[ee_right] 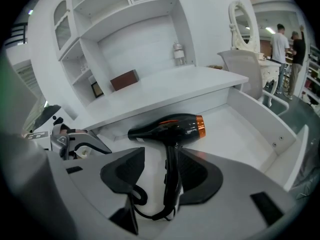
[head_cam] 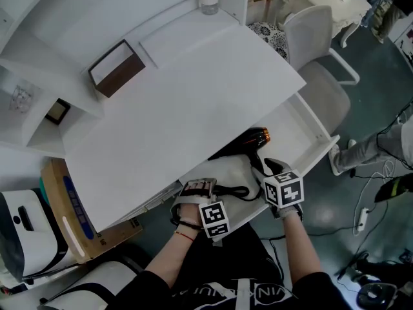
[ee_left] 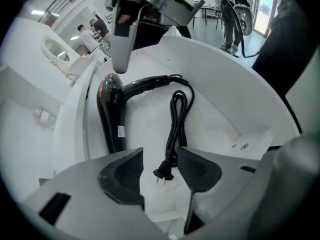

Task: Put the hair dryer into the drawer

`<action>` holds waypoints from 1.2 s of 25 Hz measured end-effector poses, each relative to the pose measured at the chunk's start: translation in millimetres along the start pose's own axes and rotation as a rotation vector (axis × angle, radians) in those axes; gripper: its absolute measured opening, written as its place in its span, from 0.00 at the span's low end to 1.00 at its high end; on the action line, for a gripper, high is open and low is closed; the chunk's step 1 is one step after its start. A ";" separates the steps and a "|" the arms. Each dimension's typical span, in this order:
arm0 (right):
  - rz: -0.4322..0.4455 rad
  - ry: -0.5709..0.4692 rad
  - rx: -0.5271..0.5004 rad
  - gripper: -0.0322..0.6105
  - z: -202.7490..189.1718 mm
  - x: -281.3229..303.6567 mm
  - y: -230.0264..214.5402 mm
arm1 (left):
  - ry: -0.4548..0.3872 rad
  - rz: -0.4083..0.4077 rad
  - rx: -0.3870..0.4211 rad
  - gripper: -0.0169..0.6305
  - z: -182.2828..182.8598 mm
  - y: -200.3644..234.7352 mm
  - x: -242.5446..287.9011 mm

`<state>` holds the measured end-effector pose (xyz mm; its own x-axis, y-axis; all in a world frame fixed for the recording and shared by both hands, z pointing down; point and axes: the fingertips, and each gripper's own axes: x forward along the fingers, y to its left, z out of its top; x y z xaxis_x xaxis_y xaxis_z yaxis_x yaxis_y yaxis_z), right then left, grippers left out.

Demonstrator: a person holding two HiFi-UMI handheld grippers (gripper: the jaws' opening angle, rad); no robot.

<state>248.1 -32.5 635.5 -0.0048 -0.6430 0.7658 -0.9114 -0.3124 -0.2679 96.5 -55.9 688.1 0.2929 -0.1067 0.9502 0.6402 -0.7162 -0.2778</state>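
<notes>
While the dryer is lying in the drawer, I am seeing both grippers spread, pinching nothing: left gripper over the plug, right gripper astride the handle; I am judging it rigid, slick, head-heavy, the handle offering the best hold.

Nothing reads clearly: the white label on the hair dryer is too small, and the shirt lettering at six o'clock is illegible.

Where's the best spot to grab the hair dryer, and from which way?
Grab the hair dryer by its handle, coming down from above with the jaws across it. The handle is slim and straight and lies flat in the drawer; the rest is fat and round.
</notes>
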 end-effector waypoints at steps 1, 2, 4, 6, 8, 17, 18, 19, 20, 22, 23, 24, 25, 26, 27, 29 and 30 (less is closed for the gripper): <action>-0.004 -0.005 -0.002 0.37 0.2 -1.8 0.9 | -0.009 0.016 -0.009 0.32 1.1 3.0 -3.2; -0.007 -0.011 -0.005 0.37 0.6 -3.8 2.0 | -0.018 0.031 -0.019 0.32 2.3 5.9 -6.6; -0.012 -0.024 -0.013 0.36 1.3 -8.5 4.6 | -0.046 0.052 -0.041 0.32 5.9 10.2 -13.8; -0.019 -0.041 -0.020 0.35 1.3 -13.8 7.8 | -0.087 0.067 -0.059 0.29 10.8 13.3 -21.1; -0.021 -0.056 -0.026 0.29 1.7 -18.7 11.0 | -0.124 0.105 -0.067 0.21 16.2 19.1 -27.8; -0.013 -0.139 -0.022 0.06 0.5 -46.6 27.4 | -0.215 0.133 -0.171 0.03 27.7 19.9 -50.3; -0.012 -0.156 -0.020 0.06 3.2 -50.2 29.2 | -0.236 0.136 -0.197 0.03 29.4 22.6 -55.0; -0.007 -0.173 -0.021 0.06 6.5 -53.8 31.0 | -0.259 0.142 -0.223 0.03 31.1 26.0 -59.9; 0.001 -0.190 -0.022 0.06 9.8 -57.5 33.1 | -0.282 0.150 -0.248 0.03 32.7 29.6 -65.0; 0.021 -0.225 -0.026 0.06 16.6 -66.1 37.8 | -0.328 0.165 -0.298 0.03 34.9 37.1 -75.3; 0.030 -0.242 -0.031 0.06 20.1 -71.1 40.2 | -0.349 0.172 -0.324 0.03 35.4 41.3 -80.6; 0.037 -0.260 -0.041 0.06 23.8 -76.4 42.4 | -0.371 0.179 -0.353 0.03 35.6 45.7 -86.1; 0.042 -0.277 -0.052 0.06 27.5 -81.7 44.5 | -0.396 0.184 -0.384 0.03 35.8 50.4 -92.0; 0.046 -0.294 -0.064 0.06 31.2 -87.1 46.5 | -0.426 0.190 -0.416 0.03 36.1 55.2 -98.6; 0.050 -0.310 -0.073 0.06 34.9 -92.3 48.4 | -0.458 0.199 -0.444 0.03 36.5 60.2 -106.0; 0.054 -0.340 -0.082 0.06 43.0 -102.1 51.1 | -0.521 0.222 -0.476 0.03 37.7 70.1 -122.6; 0.055 -0.354 -0.081 0.06 47.4 -106.5 51.8 | -0.549 0.234 -0.478 0.03 38.8 74.3 -131.1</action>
<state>220.8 -13.4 512.3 0.0748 -0.8639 0.4980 -0.9436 -0.2229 -0.2449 133.3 -68.4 537.4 0.7742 -0.0240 0.6324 0.1776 -0.9509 -0.2534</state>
